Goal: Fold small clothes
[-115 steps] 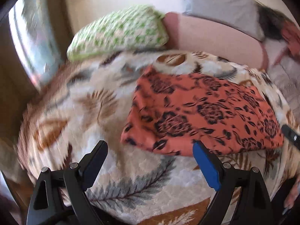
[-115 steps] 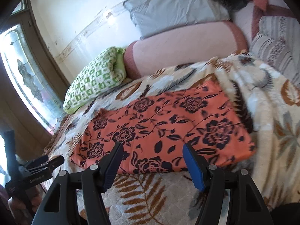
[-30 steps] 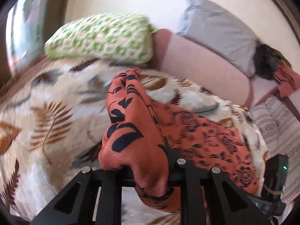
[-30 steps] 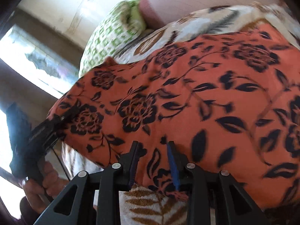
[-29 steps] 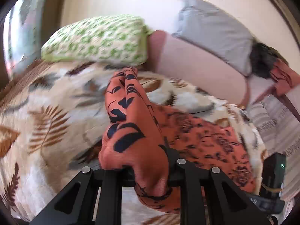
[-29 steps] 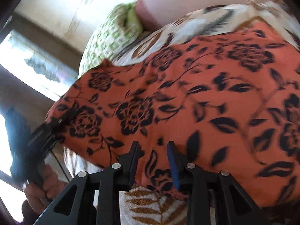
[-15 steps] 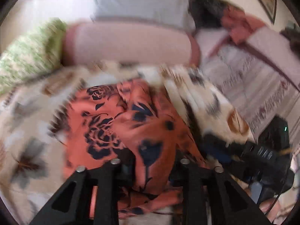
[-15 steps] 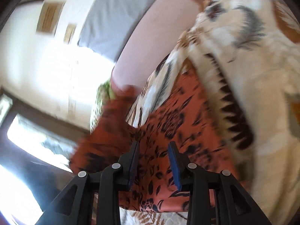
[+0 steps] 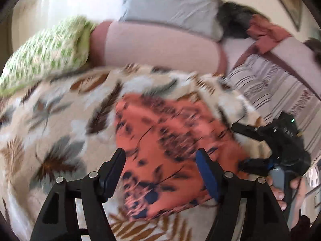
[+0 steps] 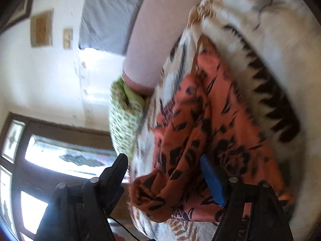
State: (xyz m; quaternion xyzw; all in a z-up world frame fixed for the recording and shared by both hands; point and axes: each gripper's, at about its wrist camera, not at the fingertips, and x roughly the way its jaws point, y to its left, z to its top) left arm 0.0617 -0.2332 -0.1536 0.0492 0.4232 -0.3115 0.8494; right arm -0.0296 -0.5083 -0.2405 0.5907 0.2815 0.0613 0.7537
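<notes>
No legible text, label, brand, number or sign in either view. Two framed pieces on the wall (image 10: 41, 28), upper left of the right wrist view: too blurred to tell whether they carry writing. Striped cloth (image 9: 266, 86), right side of the left wrist view: dark marks along the bands, unreadable. Small green light on the other hand-held gripper (image 9: 292, 120), right edge of the left wrist view: a glow only, no characters.

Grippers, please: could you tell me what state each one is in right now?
Left gripper: open, just released the orange floral cloth.
Right gripper: open, jaws just widened, cloth loose between them.
</notes>
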